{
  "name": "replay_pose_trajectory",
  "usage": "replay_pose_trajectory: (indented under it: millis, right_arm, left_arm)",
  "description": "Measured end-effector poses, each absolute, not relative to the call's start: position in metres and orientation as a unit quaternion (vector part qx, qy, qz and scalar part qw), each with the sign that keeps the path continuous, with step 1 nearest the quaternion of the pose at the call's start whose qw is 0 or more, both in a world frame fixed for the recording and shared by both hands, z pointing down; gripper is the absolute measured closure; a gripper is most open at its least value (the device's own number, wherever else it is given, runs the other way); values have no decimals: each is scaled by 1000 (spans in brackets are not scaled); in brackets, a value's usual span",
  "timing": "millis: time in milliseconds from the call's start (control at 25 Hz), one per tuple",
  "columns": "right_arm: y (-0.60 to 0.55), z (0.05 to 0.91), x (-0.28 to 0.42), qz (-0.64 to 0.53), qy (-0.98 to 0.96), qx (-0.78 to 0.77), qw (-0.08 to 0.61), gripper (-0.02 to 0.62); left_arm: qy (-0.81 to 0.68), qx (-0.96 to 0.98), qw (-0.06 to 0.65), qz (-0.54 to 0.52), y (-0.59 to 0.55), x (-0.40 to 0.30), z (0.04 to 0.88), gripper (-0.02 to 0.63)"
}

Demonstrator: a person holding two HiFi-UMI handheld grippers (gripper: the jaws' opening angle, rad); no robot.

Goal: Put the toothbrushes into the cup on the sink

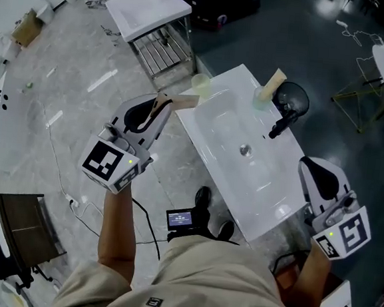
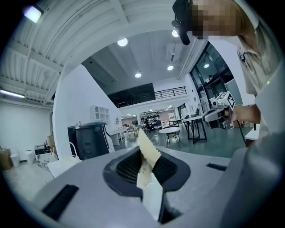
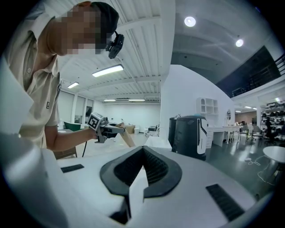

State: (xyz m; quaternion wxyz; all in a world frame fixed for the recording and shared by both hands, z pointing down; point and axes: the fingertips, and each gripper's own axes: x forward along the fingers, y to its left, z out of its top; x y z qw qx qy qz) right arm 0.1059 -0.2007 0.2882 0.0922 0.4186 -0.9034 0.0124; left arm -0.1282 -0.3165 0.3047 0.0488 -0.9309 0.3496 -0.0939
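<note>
Two grippers are in the person's hands. One of them, the left gripper point(image 1: 157, 108), is clamped on one toothbrush pack point(image 2: 147, 147), a cream packet with a saw-tooth edge that sticks out past the jaws. In the head view the free end of this packet lies over the far left corner of the white sink point(image 1: 221, 128). The other one, the right gripper point(image 1: 311, 168), has its jaws pressed together with nothing between them, and it hangs at the near right end of the sink, well apart from the left one.

Two cups stand along the far edge of the sink. One pale green cup point(image 1: 201, 85) is at the left corner, just beside the tip of the held packet. One second cup point(image 1: 261, 99) is further right, next to the black tap point(image 1: 283, 121), and one second pack point(image 1: 275, 82) of the same colour stands tilted in it. One round drain point(image 1: 245, 149) sits in the middle of the basin.
</note>
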Motion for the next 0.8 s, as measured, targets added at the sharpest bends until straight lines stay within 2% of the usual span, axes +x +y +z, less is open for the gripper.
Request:
replay_pose_trajectory:
  millis: [800]
  right_arm:
    - [-328,383,88,90,-883,436,147,591]
  left_arm:
    - [316,-935,-84,-141,-530,-114,477,552]
